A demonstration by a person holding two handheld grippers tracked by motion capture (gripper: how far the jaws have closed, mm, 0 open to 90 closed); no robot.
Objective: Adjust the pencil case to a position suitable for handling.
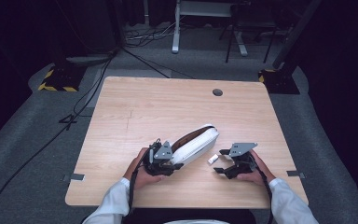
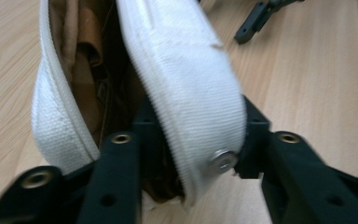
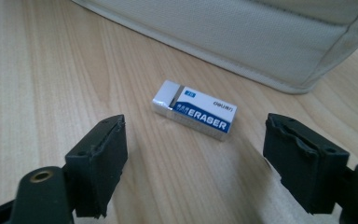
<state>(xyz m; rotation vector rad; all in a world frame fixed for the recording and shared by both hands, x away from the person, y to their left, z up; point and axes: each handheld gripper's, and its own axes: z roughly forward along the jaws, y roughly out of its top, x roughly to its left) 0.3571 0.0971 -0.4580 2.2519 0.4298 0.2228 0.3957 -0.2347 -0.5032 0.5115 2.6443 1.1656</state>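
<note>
A white zip pouch (image 1: 196, 142) lies slantwise on the wooden table (image 1: 144, 102), its mouth open and a brown lining showing inside (image 2: 88, 60). My left gripper (image 1: 175, 161) is at the pouch's near end, shut on one white side wall (image 2: 186, 70): one jaw sits inside the opening, the other presses the outside by a metal rivet (image 2: 223, 161). A small white and blue eraser (image 3: 198, 114) lies flat on the table just right of the pouch (image 3: 261, 37). My right gripper (image 3: 196, 158) stands open just short of the eraser, a jaw to each side, touching nothing.
A round cable hole (image 1: 217, 92) sits near the table's far edge. Beyond the table are grey carpet, cables, and stand bases (image 1: 58, 79). One jaw of the right gripper (image 2: 256, 18) shows at the top of the left gripper view.
</note>
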